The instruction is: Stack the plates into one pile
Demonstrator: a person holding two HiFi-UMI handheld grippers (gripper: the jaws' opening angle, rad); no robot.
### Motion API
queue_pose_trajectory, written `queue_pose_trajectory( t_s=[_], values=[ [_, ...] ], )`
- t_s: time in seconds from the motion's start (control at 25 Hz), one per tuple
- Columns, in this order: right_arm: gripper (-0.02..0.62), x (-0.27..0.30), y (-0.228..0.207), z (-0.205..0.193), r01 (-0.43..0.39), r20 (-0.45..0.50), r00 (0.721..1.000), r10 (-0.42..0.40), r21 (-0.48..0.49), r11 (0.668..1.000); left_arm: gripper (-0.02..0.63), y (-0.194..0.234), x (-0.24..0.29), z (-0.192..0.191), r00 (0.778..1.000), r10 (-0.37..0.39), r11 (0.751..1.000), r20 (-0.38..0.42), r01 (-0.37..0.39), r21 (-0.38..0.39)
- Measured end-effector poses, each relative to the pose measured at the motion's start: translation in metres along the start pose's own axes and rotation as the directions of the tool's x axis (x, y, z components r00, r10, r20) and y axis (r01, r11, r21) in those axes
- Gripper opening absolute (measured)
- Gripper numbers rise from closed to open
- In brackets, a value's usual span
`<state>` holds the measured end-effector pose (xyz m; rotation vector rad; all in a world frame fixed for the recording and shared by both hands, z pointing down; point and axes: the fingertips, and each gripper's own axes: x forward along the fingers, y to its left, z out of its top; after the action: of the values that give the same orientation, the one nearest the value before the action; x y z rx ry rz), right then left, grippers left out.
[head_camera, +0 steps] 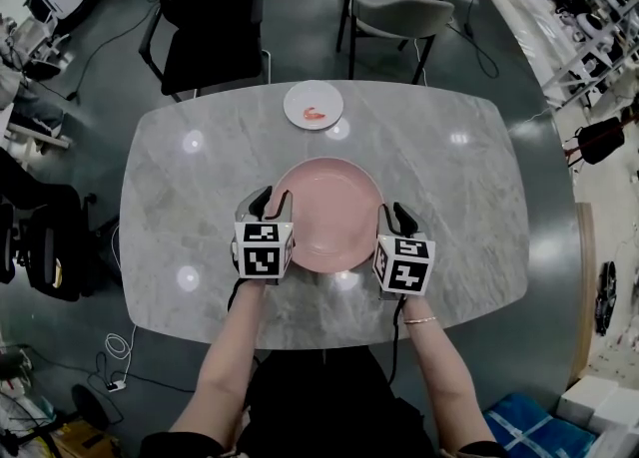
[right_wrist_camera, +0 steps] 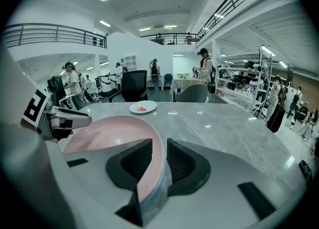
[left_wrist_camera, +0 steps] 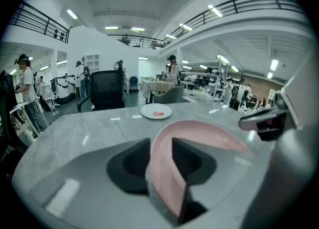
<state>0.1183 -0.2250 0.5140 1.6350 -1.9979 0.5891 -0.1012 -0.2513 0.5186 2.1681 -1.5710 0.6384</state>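
A large pink plate (head_camera: 324, 212) lies flat near the front of the grey marble table (head_camera: 454, 197). My left gripper (head_camera: 272, 204) is at the plate's left rim. In the left gripper view the rim of the pink plate (left_wrist_camera: 199, 133) runs between the jaws of the left gripper (left_wrist_camera: 160, 160), which stand wide around it. My right gripper (head_camera: 394, 217) is at the plate's right rim. In the right gripper view the right gripper (right_wrist_camera: 158, 165) has the edge of the pink plate (right_wrist_camera: 109, 133) between its pads. A small white plate (head_camera: 314, 105) with a red mark sits at the far edge.
A black office chair (head_camera: 210, 17) and a grey chair (head_camera: 399, 17) stand behind the table's far side. The small white plate (left_wrist_camera: 156, 112) (right_wrist_camera: 143, 107) lies straight ahead of both grippers. People and workbenches are in the background hall.
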Motion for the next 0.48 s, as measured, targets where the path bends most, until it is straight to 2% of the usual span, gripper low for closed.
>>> queue_pose_trajectory(
  t_s=[0.24, 0.48],
  values=[
    [0.078, -0.022, 0.015, 0.038, -0.045, 0.153, 0.987, 0.046, -0.009, 0.999, 0.108, -0.001, -0.024, 0.04, 0.991, -0.009, 1.0, 0.134, 0.006, 0.02],
    [0.031, -0.052, 0.021, 0.072, -0.071, 0.304, 0.95, 0.066, 0.004, 0.997, 0.064, 0.0, -0.053, 0.076, 0.96, -0.014, 1.0, 0.28, 0.007, 0.027]
  ],
)
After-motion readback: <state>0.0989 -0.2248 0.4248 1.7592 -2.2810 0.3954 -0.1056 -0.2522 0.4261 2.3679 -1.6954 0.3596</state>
